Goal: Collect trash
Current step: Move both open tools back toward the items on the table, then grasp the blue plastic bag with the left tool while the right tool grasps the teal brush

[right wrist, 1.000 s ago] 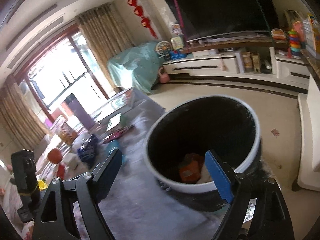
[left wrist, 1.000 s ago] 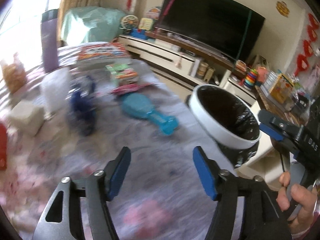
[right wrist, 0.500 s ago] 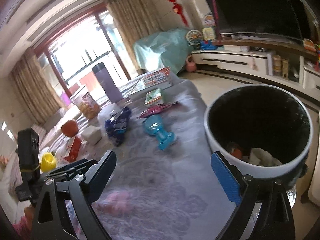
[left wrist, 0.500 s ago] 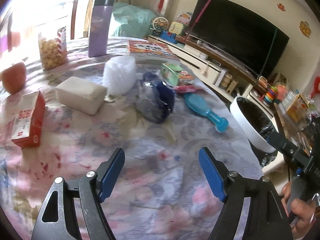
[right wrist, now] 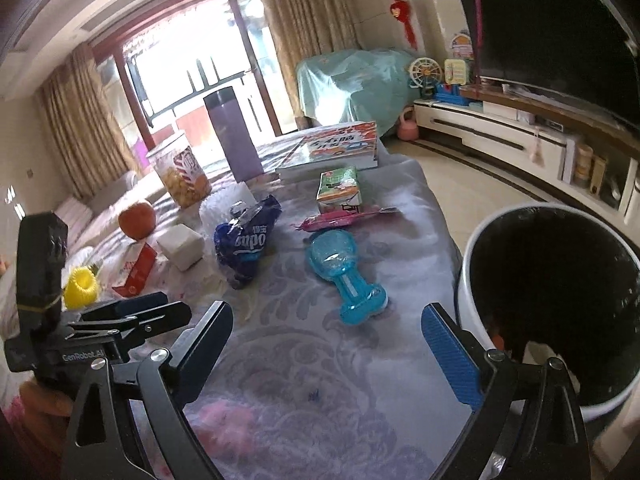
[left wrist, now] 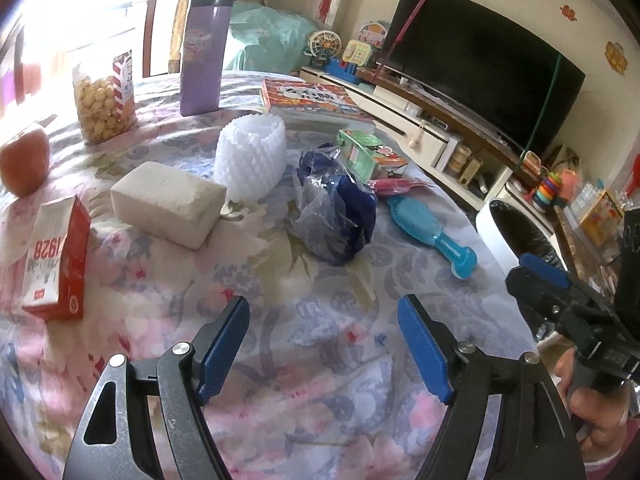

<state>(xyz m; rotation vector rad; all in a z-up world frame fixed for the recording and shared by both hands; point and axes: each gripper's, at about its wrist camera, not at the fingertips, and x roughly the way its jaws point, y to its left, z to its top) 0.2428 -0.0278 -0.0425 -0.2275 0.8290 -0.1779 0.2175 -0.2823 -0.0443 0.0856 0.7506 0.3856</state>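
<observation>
The left gripper (left wrist: 324, 344) hangs over the flowered tablecloth (left wrist: 320, 360) with its 2 blue pads (left wrist: 224, 344) spread wide and only bare cloth between them; its jaws have just been opening a little and hold nothing. The right gripper (right wrist: 326, 352) is spread wider yet, also empty, its jaws having just been opening, with the near table edge under it and its right pad (right wrist: 450, 356) just in front of the white trash bin (right wrist: 476, 280). That bin stands off the table's right edge, lined in black, with a few scraps showing low inside. From the left wrist view the right gripper (left wrist: 544, 276) shows at the right edge, held by a hand (left wrist: 592, 420). Ahead of both grippers, near the middle of the table, lies a crumpled blue plastic bag (left wrist: 336, 216). To its right lie a blue translucent bottle-shaped toy (left wrist: 432, 228) and a pink wrapper (left wrist: 394, 186), with a green carton (left wrist: 368, 152) behind them. To the bag's left sit a white foam net (left wrist: 252, 156), a pale block (left wrist: 168, 204), a red box (left wrist: 56, 256) and an apple (left wrist: 24, 160). Further back stand a jar of snacks (left wrist: 104, 96), a purple flask (left wrist: 204, 52) and a picture book (left wrist: 312, 100). A yellow foam net (right wrist: 80, 284) shows only in the right wrist view, beyond the left gripper (right wrist: 132, 316).
</observation>
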